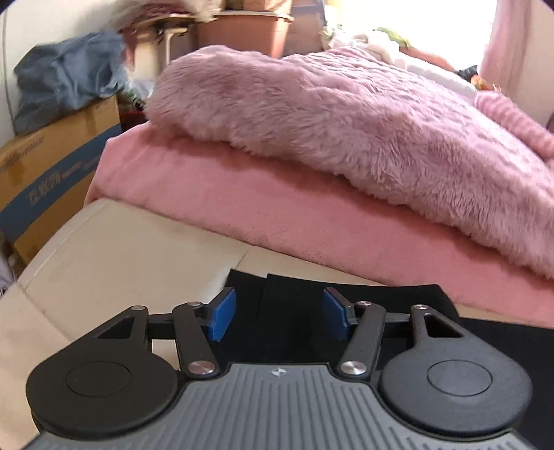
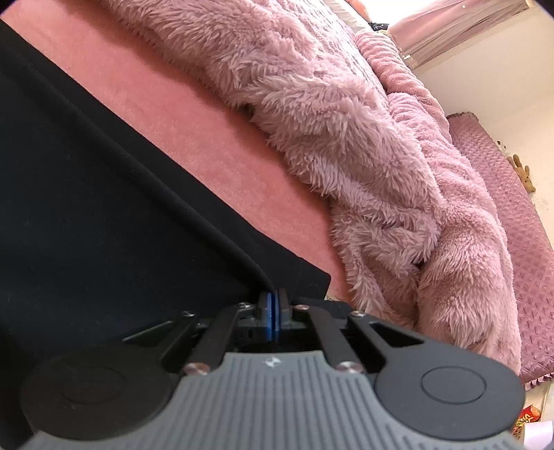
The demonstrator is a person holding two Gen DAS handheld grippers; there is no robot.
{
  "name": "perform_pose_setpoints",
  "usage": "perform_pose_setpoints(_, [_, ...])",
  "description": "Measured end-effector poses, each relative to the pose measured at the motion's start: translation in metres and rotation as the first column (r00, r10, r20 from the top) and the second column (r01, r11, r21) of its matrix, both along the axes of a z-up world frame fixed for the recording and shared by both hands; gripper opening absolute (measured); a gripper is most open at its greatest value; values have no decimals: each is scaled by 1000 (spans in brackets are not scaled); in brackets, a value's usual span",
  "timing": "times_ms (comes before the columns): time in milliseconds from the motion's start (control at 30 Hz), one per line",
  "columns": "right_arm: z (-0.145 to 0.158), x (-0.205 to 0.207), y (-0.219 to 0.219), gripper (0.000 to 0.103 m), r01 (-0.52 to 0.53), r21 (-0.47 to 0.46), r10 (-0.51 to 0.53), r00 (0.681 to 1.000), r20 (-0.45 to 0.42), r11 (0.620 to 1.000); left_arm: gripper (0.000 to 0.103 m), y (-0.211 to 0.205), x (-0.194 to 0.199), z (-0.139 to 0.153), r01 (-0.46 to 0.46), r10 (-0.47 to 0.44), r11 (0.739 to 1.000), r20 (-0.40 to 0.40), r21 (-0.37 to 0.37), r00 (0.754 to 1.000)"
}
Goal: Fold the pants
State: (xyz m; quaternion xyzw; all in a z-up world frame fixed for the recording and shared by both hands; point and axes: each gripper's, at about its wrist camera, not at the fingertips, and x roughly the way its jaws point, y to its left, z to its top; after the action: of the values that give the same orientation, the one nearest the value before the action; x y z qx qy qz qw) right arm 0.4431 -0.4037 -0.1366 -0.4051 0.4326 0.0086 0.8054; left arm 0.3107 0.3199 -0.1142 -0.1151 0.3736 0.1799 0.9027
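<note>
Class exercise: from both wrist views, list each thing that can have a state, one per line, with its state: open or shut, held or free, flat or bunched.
Left claw: open, its blue pads apart over the black pants.
Right claw: shut, pinching an edge of the pants.
Black pants: spread fairly flat, one edge held.
Fluffy pink blanket: bunched in a heap, free.
Pink sheet: lying flat under the blanket.
Cardboard box: closed, a blue bag on top.

ahead of the jaws a fluffy mauve blanket point(image 1: 346, 121) is heaped on a pink bed sheet point(image 1: 207, 194), whose near edge meets a cream padded surface point(image 1: 114, 256). to the left stands a cardboard box point(image 1: 52, 173) with a grey-blue bundle point(image 1: 65, 79) on top. strong daylight comes from a window point(image 1: 415, 31) far ahead right, beside pink curtains point(image 2: 460, 27) and cream walls point(image 2: 502, 83).
</note>
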Motion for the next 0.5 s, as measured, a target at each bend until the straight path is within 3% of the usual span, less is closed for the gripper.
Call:
perform_pose_setpoints(200, [-3,1,5,0,1,-10,-1,1000,-13,1000,52,3,12,-23,-21,20,999,-6,-48,1000])
perform_pose_setpoints(267, [-5,0,7,0,-3,-19,3,1000,-18,1000,35,-1,10,-24,-14,14,999,8,-39,1000])
perform_pose_setpoints(300, [-5,1,7,0,-3,-21,2,1000,-20,1000,16,-1,10,-25,-7,8,999,13,-45,1000])
perform_pose_setpoints(333, [-6,1,7,0,-1,-23,0,1000,-21,1000,3,-2,10,-25,0,1,998,15,-56,1000])
perform_pose_setpoints(500, [-10,2,9,0,5,-40,-6,1000,-25,999,2,-4,2,-14,-19,21,999,52,-38,998])
